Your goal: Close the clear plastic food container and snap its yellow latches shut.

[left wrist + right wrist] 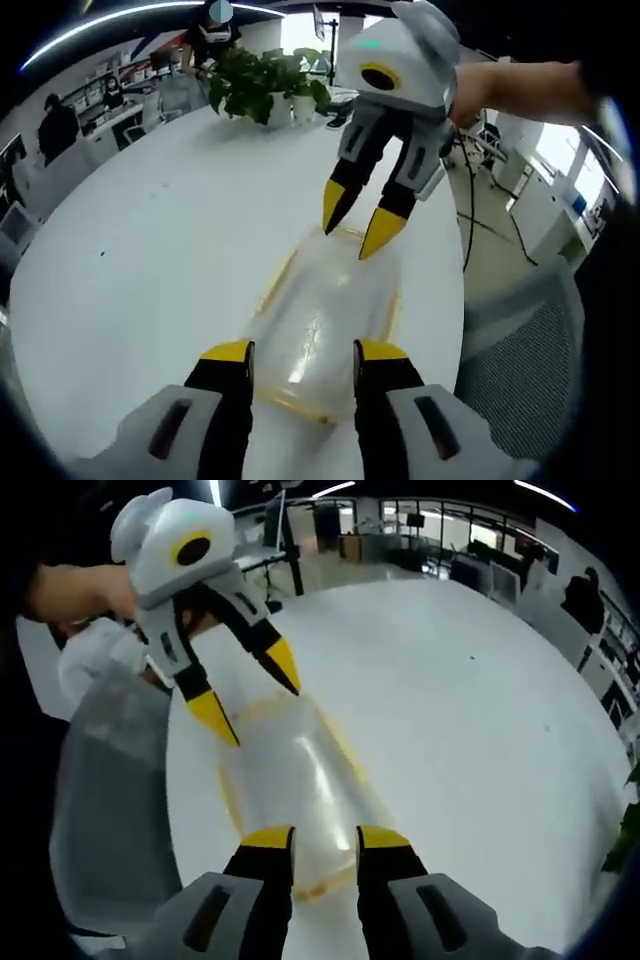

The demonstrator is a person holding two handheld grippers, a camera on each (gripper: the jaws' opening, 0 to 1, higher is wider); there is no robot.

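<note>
The container (320,330) lies on the white table (150,270), lengthwise between the two grippers, its clear lid already down over it. The left gripper (300,352) has its jaws apart, straddling one short end; the right gripper (325,835) does the same at the opposite end, also apart. Yellow latch strips (345,745) run along the container's long sides and ends, but I cannot tell whether any is snapped; I judge the latching is yet to do. The container sits near the table's edge, just beside a grey chair (520,370). Away from that edge the tabletop spreads bare toward the potted plants (265,85), well apart.
</note>
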